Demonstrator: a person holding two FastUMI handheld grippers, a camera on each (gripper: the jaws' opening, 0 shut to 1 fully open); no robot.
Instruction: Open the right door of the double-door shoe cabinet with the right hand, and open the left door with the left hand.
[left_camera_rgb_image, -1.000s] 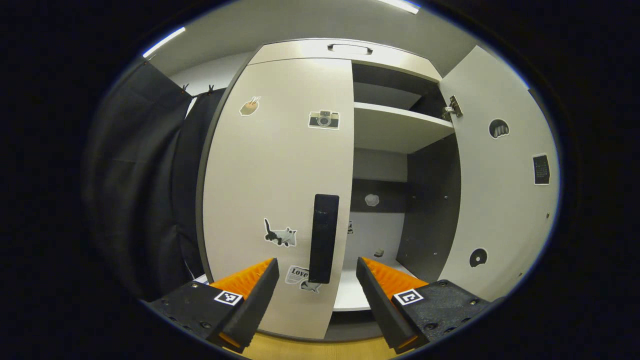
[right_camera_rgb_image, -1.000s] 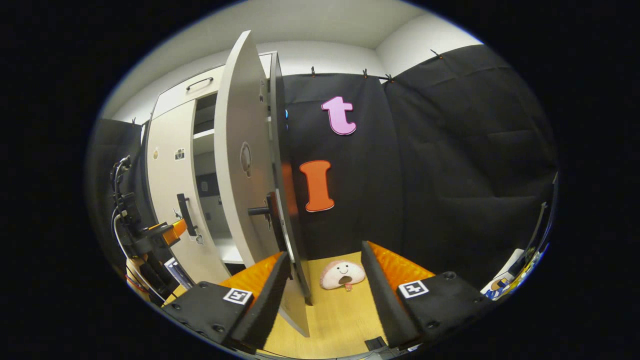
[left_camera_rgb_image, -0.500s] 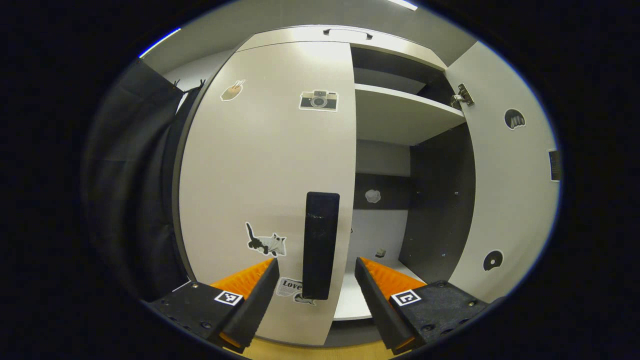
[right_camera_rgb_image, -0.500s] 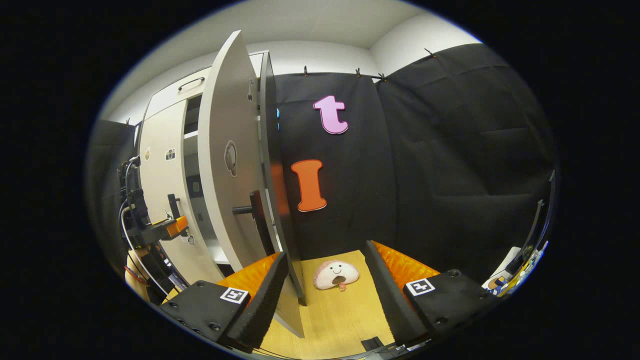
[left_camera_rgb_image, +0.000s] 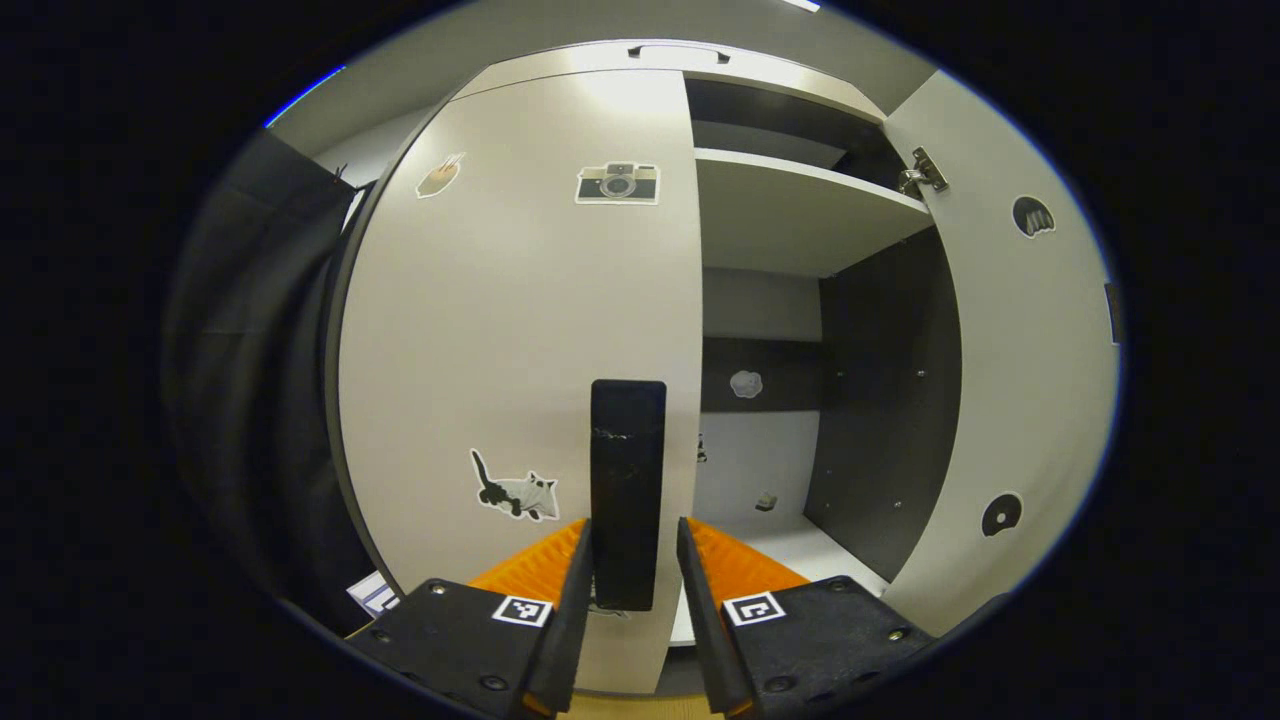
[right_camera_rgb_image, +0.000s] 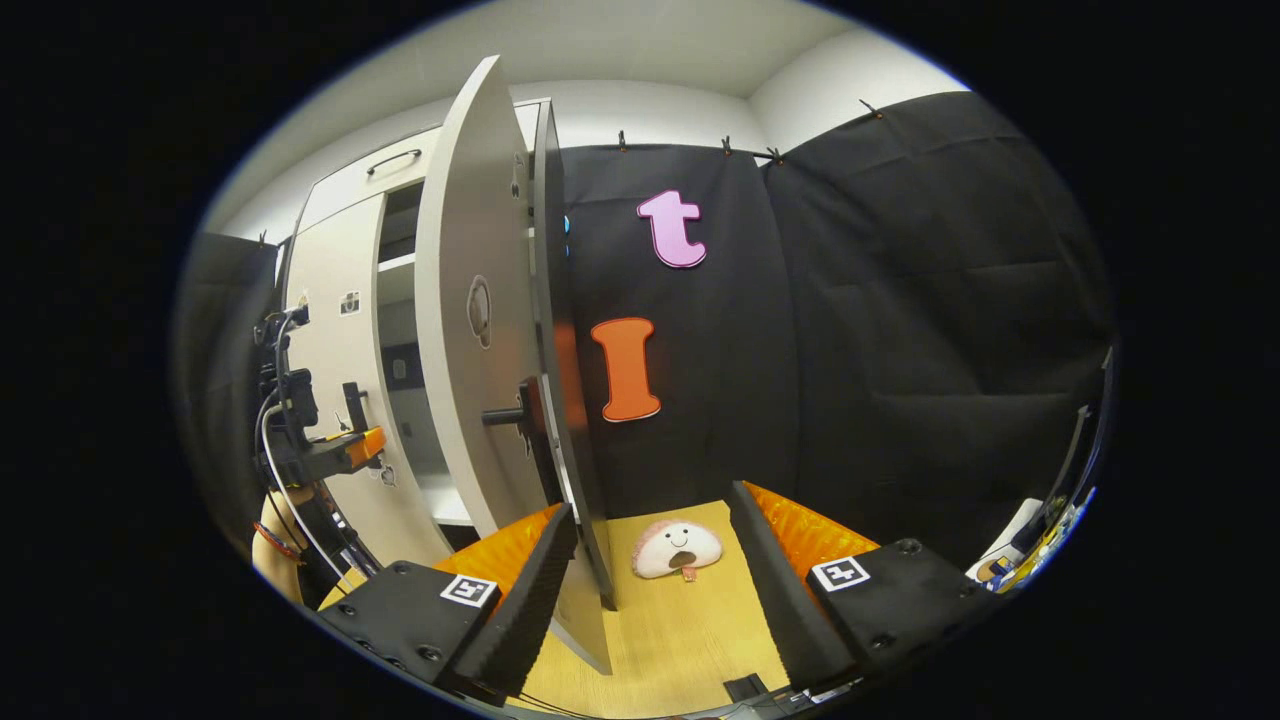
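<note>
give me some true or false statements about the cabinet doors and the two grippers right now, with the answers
1. The right door is swung open. True.
2. The left door is open too. False: it lies flat against the cabinet, closed.
3. The left gripper has its fingers on either side of the left door's handle. True, though whether both press on it cannot be told.
4. The right gripper is shut on the right door's handle. False: it is open, with that handle off to its left.
5. A plush toy lies on the shelf. False: it lies on the floor.
</note>
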